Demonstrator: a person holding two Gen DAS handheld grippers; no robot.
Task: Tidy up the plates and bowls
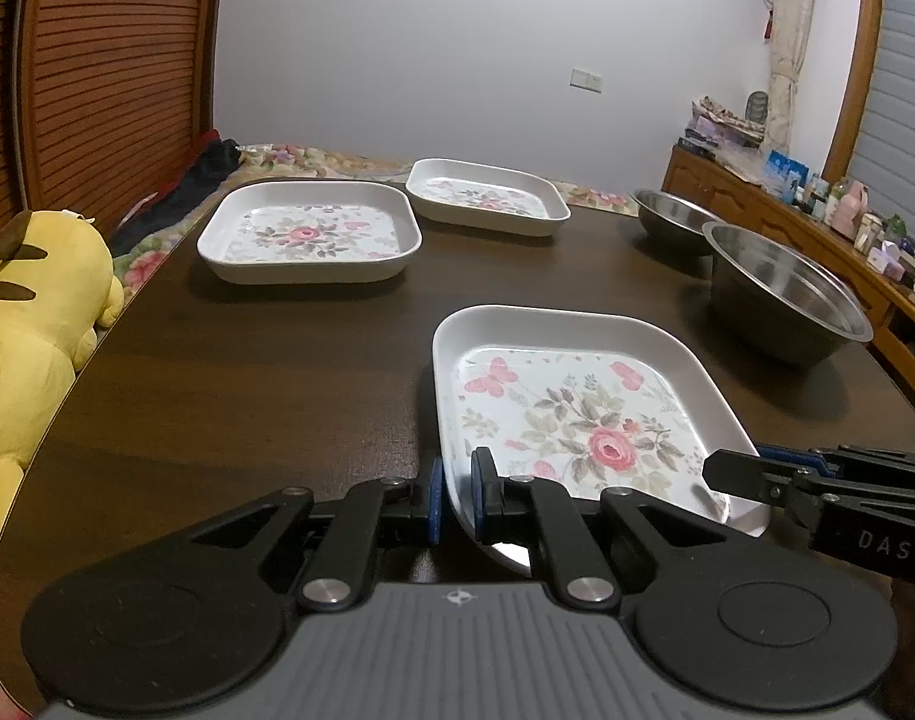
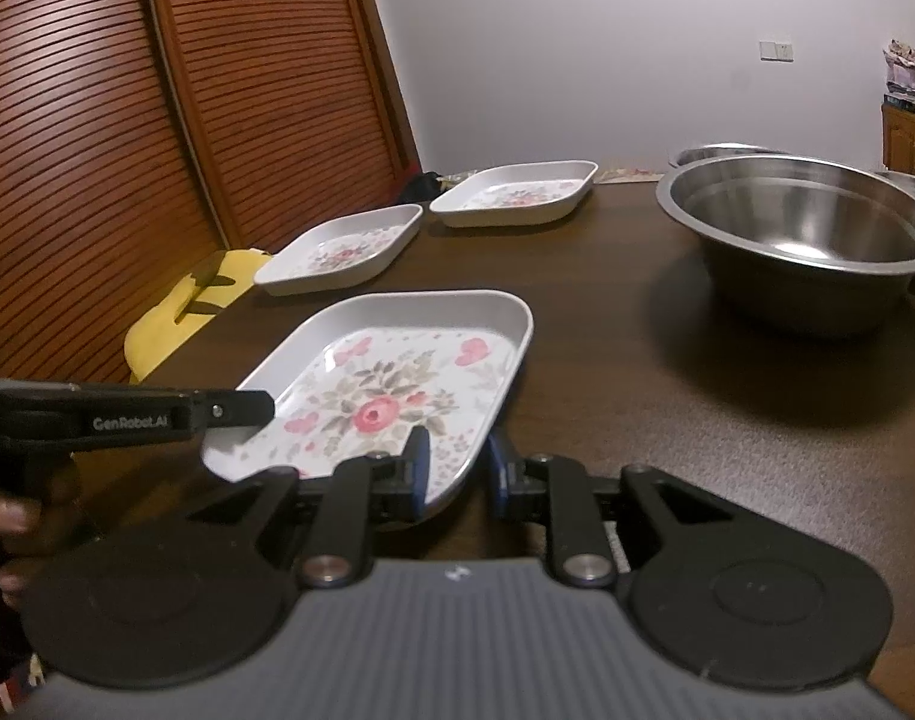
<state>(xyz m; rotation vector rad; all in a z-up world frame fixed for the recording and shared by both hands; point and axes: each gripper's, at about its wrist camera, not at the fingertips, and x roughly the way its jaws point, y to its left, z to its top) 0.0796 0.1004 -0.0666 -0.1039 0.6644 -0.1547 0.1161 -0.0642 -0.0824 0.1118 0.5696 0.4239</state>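
Both jaws are closed to a narrow gap over the rim of the same plate: your left gripper (image 1: 455, 495) pinches the near left corner of the nearest floral plate (image 1: 583, 414), one blue pad outside the wall and one inside, while your right gripper (image 2: 457, 468) clamps the near right edge of that plate (image 2: 397, 384) in the same way. You hold a square, shallow dish with rounded corners, a plain cream wall and a glossy base printed with a pink rose, grey-green leaves and pink butterflies; nothing lies in it. Its far edge sits low over the dark wood-grain desk (image 1: 247, 372), though you cannot tell whether the plate touches the surface. Two more plates of the same pattern sit at the far left of the desk, the closer one (image 1: 309, 234) just beside the farther one (image 1: 487, 197), both without contents. To your right stand steel bowls, round, smooth and reflective: a large one (image 1: 787, 300) near the desk's right edge and a smaller one (image 1: 673, 210) behind it, each showing only bare metal inside. A yellow plush toy (image 1: 31, 324) leans beside the desk's left edge, in front of slatted wooden doors (image 1: 97, 72).
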